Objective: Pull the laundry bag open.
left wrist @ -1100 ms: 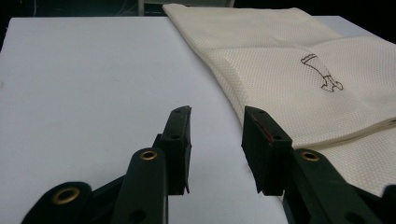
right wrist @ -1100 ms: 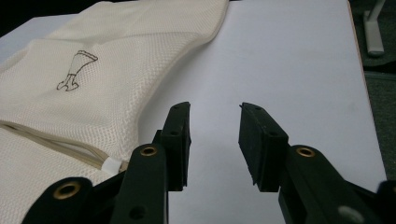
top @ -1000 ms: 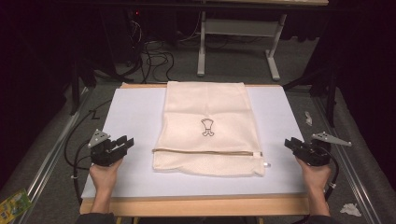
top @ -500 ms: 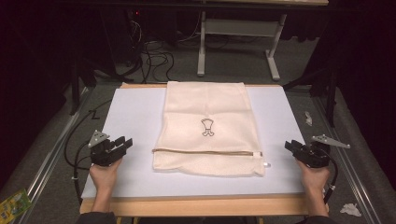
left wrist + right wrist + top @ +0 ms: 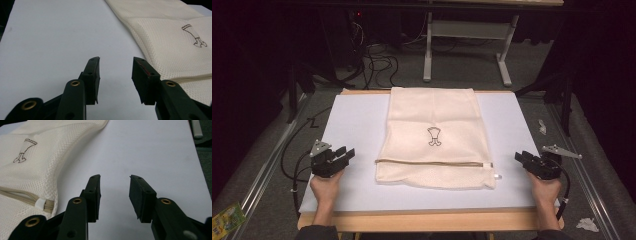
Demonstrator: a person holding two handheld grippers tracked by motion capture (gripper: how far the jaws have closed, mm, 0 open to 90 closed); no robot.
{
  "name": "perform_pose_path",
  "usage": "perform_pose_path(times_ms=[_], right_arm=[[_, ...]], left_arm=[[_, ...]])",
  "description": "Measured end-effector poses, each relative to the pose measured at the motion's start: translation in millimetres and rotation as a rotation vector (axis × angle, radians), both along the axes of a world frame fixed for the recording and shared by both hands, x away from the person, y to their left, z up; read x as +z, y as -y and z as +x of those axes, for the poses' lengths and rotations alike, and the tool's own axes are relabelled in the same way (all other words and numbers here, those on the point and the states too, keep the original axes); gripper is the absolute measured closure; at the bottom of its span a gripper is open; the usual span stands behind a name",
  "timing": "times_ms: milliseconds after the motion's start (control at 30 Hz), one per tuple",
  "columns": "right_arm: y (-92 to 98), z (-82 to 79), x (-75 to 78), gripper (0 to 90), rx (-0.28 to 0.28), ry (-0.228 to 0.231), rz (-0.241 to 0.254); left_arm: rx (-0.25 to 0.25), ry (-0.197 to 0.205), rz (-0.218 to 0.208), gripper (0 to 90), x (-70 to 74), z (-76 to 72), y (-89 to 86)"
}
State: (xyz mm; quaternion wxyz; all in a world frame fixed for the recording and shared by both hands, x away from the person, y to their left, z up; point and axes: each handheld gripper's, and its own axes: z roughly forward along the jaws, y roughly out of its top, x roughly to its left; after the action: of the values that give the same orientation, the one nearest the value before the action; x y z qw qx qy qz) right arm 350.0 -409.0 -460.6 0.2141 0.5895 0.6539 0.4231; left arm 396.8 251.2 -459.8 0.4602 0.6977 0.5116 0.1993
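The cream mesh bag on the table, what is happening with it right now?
A person sits at the table with tongs in each hand. The mesh bag lies flat on the white sheet, its zipper near the front edge. The left tongs and the right tongs rest on either side of the bag, apart from it. Both have just been opening their jaws, with nothing between them. Nothing is gripped yet.
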Motion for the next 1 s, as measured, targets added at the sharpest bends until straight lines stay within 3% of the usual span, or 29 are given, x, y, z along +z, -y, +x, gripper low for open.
perform_pose_path(times_ms=[533, 1000], right_arm=[[-4.5, 5.7, -9.6, 61.6, -0.018, -0.018, -0.037], [-8.6, 9.6, -12.2, 60.9, -0.020, -0.019, -0.085]], left_arm=[[0.017, -0.017, 0.044, 55.8, -10.7, 7.6, 4.9], [0.048, -0.001, 0.061, 54.3, -17.6, 14.0, 9.6]])
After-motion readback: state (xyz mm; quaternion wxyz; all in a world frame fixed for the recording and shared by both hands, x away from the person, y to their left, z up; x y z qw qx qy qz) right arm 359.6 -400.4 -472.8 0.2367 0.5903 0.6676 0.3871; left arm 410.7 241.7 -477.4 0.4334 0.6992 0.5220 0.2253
